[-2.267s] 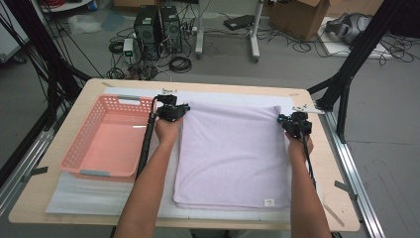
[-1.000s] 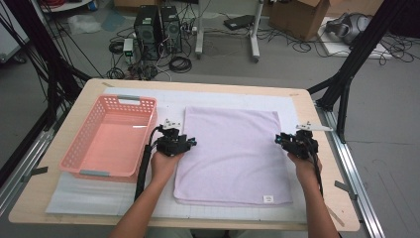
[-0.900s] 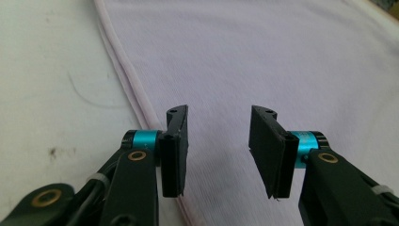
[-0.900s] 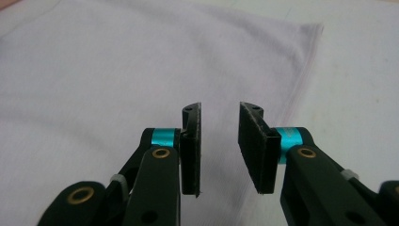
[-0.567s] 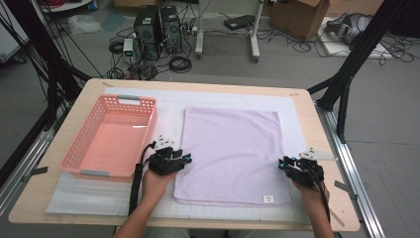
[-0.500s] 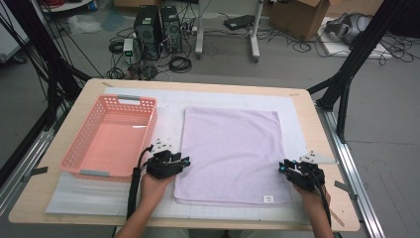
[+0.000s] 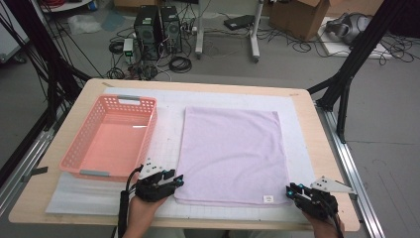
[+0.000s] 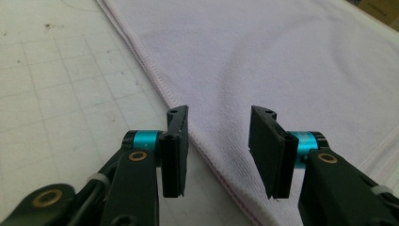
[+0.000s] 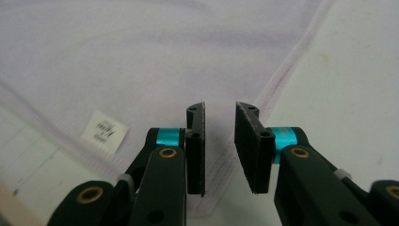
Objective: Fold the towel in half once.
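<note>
Lilac towel [image 7: 230, 153] spread flat on the white gridded mat [image 7: 168, 124], just right of the pink plastic basket [image 7: 111, 139], apart from it. Small white label [image 7: 268, 199] sewn near the near right corner, close to the hem.

Left gripper [image 7: 174, 182] down at the towel's near left corner, held in a hand [image 7: 143, 208] coming up from the bottom edge. Seen along its own jaws, left gripper [image 8: 219, 150] standing apart with a clear gap, nothing pinched; towel's stitched left hem [image 8: 155, 80] running diagonally under that gap, mat [image 8: 61, 94] to the left of it, towel [image 8: 282, 61] to the right.

Right gripper [image 7: 289, 191] at the near right corner, grey three-cornered plate [image 7: 331, 185] on top. From its own camera, right gripper [image 9: 220, 146] with jaws narrower than the left pair but parted, having just been closing a little, no cloth between the pads. Towel corner [image 9: 207, 202] directly beneath them, label [image 9: 105, 131] off to the left, bare mat [image 9: 348, 84] to the right.

Wooden table [image 7: 322, 148] edge showing around the mat. Computer towers [image 7: 158, 25] and tangled cables [image 7: 178, 62] on the floor beyond.
</note>
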A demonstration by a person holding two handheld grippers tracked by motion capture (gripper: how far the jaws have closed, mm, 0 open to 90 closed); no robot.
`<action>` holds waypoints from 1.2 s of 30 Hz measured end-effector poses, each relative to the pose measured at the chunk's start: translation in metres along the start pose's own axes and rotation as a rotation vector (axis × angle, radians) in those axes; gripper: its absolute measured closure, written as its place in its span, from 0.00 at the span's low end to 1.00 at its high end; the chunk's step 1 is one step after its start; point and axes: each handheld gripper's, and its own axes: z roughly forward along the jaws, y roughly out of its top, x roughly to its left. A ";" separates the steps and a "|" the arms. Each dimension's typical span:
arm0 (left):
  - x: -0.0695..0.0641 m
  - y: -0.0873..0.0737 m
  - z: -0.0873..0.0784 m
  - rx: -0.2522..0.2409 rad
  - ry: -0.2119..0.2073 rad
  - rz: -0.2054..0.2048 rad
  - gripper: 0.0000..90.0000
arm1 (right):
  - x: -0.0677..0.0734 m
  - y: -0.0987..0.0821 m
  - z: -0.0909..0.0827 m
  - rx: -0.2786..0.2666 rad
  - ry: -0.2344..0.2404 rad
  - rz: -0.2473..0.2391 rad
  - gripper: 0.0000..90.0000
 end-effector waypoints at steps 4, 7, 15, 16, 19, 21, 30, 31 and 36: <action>-0.001 -0.002 -0.003 -0.001 -0.006 -0.002 0.64 | 0.007 -0.004 0.003 0.046 0.015 -0.016 0.90; -0.001 -0.003 -0.006 -0.003 -0.008 -0.009 0.65 | 0.010 -0.002 0.004 0.068 -0.006 -0.041 0.98; 0.001 -0.006 -0.013 -0.002 -0.016 -0.029 0.65 | 0.007 -0.002 -0.018 0.073 -0.042 -0.018 0.98; 0.000 -0.006 -0.012 -0.001 -0.023 -0.031 0.65 | 0.007 -0.004 -0.016 0.082 -0.033 -0.016 0.97; -0.004 -0.006 -0.011 0.008 -0.033 -0.021 0.67 | 0.007 -0.007 -0.010 0.086 -0.031 -0.010 0.88; -0.006 -0.006 -0.010 0.026 -0.034 -0.011 0.71 | 0.006 -0.006 -0.012 0.064 -0.037 -0.006 0.83; -0.015 -0.010 -0.006 0.085 -0.006 0.063 0.89 | 0.005 -0.007 -0.009 0.045 -0.027 -0.022 0.79; -0.016 -0.010 -0.006 0.086 0.003 0.077 0.91 | 0.007 -0.007 -0.008 0.044 -0.022 -0.025 0.78; -0.018 -0.010 -0.008 0.074 0.005 0.098 0.97 | 0.014 -0.005 0.001 0.069 -0.012 -0.066 0.77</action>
